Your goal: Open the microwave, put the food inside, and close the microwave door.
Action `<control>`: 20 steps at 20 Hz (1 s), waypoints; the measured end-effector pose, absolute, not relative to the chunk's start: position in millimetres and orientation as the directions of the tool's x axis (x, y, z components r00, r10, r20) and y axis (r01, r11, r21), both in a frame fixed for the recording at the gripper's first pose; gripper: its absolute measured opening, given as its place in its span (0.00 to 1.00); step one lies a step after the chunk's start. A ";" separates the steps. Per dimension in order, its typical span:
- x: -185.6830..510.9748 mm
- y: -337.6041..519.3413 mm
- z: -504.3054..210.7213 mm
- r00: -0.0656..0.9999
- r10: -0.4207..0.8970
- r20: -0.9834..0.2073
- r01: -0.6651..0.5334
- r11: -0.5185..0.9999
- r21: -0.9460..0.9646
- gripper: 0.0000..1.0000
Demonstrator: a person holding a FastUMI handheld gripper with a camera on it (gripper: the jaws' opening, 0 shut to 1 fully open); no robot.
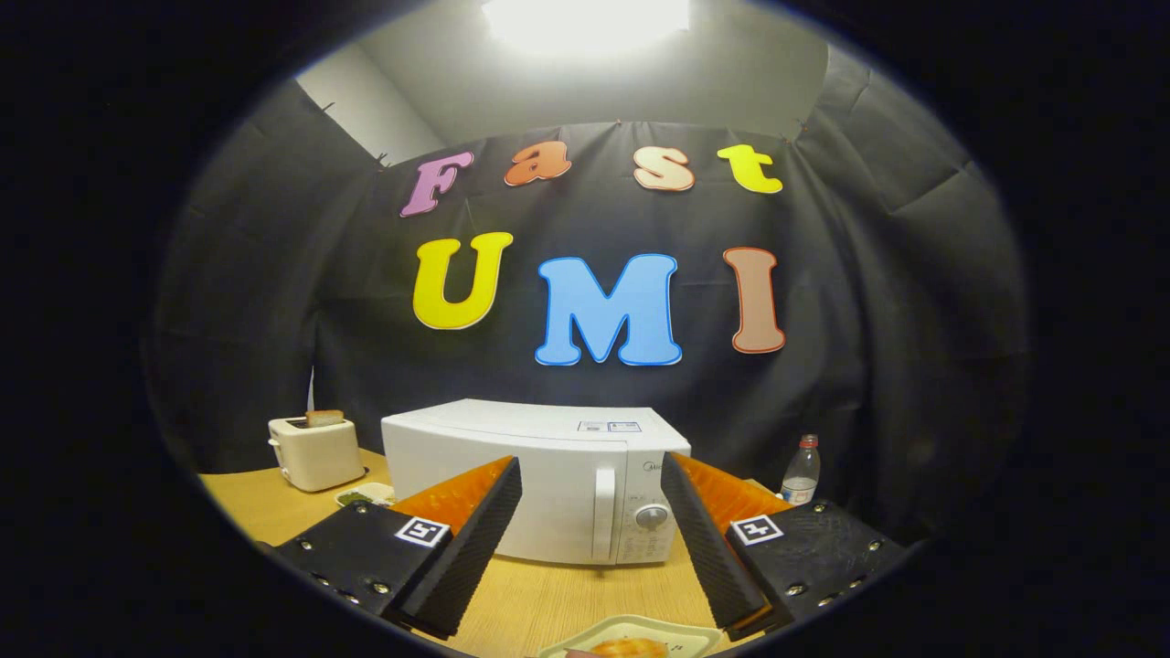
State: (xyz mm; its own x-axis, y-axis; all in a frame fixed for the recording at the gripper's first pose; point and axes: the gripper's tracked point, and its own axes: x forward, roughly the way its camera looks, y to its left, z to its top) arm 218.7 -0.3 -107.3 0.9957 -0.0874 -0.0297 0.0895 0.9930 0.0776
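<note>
The gripper (pixel 592 525) hangs spread and empty before the closed white microwave (pixel 535 480), whose door handle (pixel 604 512) stands beyond the fingers, while the plate of food (pixel 631 640) sits beneath them, so opening seems the first step.

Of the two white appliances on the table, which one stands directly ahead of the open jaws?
The microwave, door closed, stands just beyond the open gripper. The smaller toaster, with bread in its slot, stands off to the microwave's left.
</note>
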 end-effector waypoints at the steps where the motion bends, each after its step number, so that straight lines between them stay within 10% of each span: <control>1: 229.3 0.1 -119.6 0.995 -0.095 -0.042 0.097 0.993 0.066 0.96; 15: 347.3 -20.1 -232.3 0.960 -0.136 -0.243 0.176 0.973 0.152 0.96; 19: 353.8 -8.0 -255.9 0.949 -0.096 -0.299 0.136 0.984 0.117 0.81; 20: 353.5 -9.2 -255.3 0.951 -0.107 -0.291 0.140 0.985 0.096 0.61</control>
